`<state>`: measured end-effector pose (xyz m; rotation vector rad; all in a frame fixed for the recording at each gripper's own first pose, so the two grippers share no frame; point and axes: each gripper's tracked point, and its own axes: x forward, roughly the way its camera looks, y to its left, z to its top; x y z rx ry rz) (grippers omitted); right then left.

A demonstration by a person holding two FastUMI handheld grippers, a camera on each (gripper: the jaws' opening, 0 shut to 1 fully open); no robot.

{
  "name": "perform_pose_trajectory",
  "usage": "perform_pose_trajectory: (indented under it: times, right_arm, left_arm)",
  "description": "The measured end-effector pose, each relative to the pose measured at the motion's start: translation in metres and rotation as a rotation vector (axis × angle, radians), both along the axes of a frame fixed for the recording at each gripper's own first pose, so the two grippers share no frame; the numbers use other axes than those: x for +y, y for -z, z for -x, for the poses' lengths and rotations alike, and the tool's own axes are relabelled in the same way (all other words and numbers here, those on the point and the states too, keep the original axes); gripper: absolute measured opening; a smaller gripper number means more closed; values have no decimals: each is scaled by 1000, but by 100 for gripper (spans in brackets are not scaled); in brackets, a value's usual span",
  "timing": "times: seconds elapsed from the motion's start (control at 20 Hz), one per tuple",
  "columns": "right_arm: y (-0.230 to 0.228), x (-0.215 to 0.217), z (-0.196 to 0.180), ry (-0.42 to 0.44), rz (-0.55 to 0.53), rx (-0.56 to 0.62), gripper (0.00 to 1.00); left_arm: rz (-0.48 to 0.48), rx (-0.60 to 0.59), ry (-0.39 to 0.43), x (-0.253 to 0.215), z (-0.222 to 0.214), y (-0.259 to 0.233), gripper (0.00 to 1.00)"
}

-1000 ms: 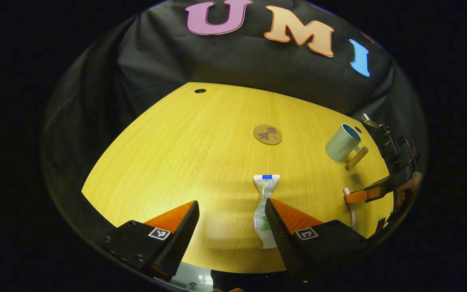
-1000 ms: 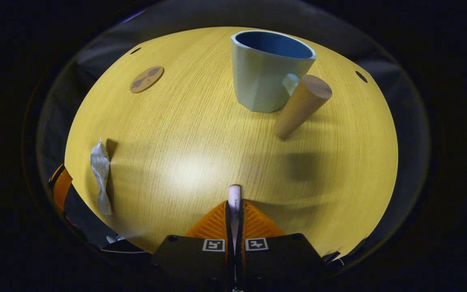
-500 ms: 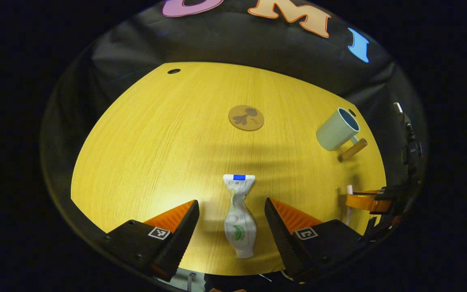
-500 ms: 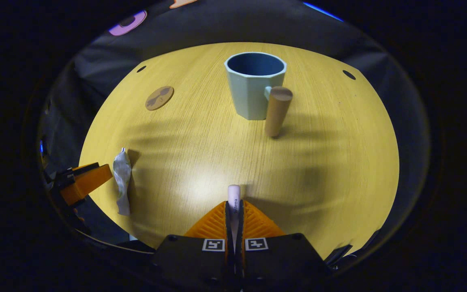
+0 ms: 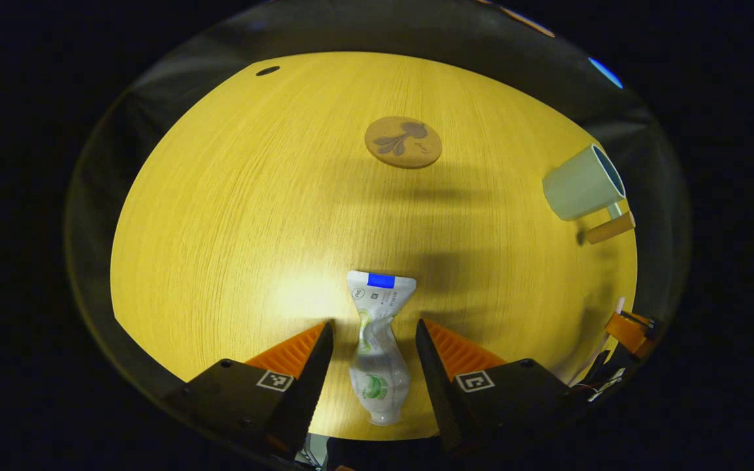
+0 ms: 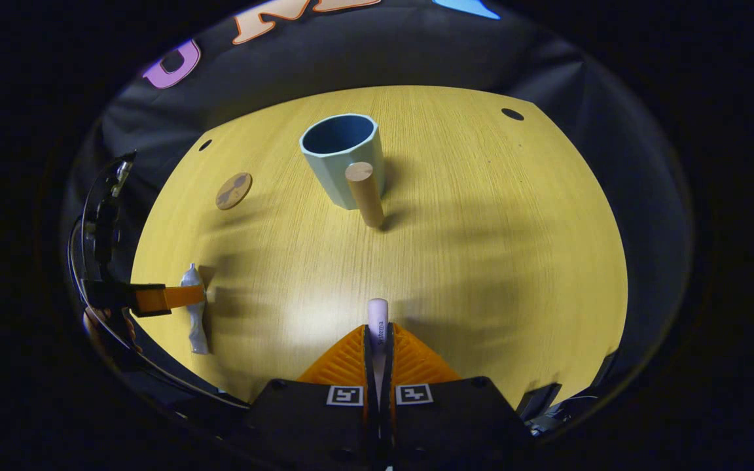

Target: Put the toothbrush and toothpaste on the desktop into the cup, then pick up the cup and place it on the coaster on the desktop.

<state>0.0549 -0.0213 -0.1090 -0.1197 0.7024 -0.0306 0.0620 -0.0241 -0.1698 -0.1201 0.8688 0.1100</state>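
A crumpled white toothpaste tube (image 5: 377, 347) lies on the yellow desktop (image 5: 233, 216) between the fingers of my left gripper (image 5: 372, 333), which is open with a gap on each side of the tube. My right gripper (image 6: 377, 330) is shut on the pale toothbrush (image 6: 377, 314), whose end sticks out past the tips, raised above the desktop. The pale blue cup (image 6: 341, 157) with a wooden handle (image 6: 365, 194) stands upright ahead of it. The round cork coaster (image 5: 403, 141) lies farther back. The toothpaste tube (image 6: 194, 314) and left gripper (image 6: 167, 297) also appear at the right gripper view's left.
The desktop (image 6: 482, 229) has small dark holes near its far corners (image 5: 267, 70) (image 6: 512, 114). Its front edge runs just below my left gripper. The cup (image 5: 583, 190) shows at the far right of the left gripper view. Black cloth walls close in behind.
My left gripper has come down and centred over the toothpaste tube, its fingers closing in slightly. My right gripper has pulled up and back from the cup, still holding the toothbrush.
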Motion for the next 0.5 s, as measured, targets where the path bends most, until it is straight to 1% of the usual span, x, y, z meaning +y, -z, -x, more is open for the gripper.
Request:
perform_pose_trajectory:
  times: [0.05, 0.1, 0.15, 0.2, 0.3, 0.35, 0.4, 0.5]
  right_arm:
    - [0, -2, 0, 1, 3, -2, 4]
    - [-1, -4, 0, 0, 7, -2, 4]
    - [2, -3, 1, -2, 10, -3, 4]
    - [-1, -4, -1, -5, 11, -5, 4]
    - [-5, -3, -2, -17, 9, -13, 4]
    - [-6, -3, -3, -22, 10, -19, 4]
    - [-7, -3, -4, -24, 6, -22, 4]
    - [-9, -1, -5, -25, -8, -26, 4]
  left_arm:
    - [-1, 9, -2, -1, -2, 1, 71]
    - [-3, 20, -5, -1, -3, 2, 66]
    - [-8, 30, -6, 0, -3, 3, 66]
    - [-14, 34, -7, 0, -5, 3, 59]
    - [-21, 54, -10, 0, -6, 7, 48]
    - [-29, 57, -20, 4, -7, 7, 39]
    - [-31, 51, -21, 0, -9, 6, 32]
    - [-31, 56, -33, -2, -12, 9, 27]
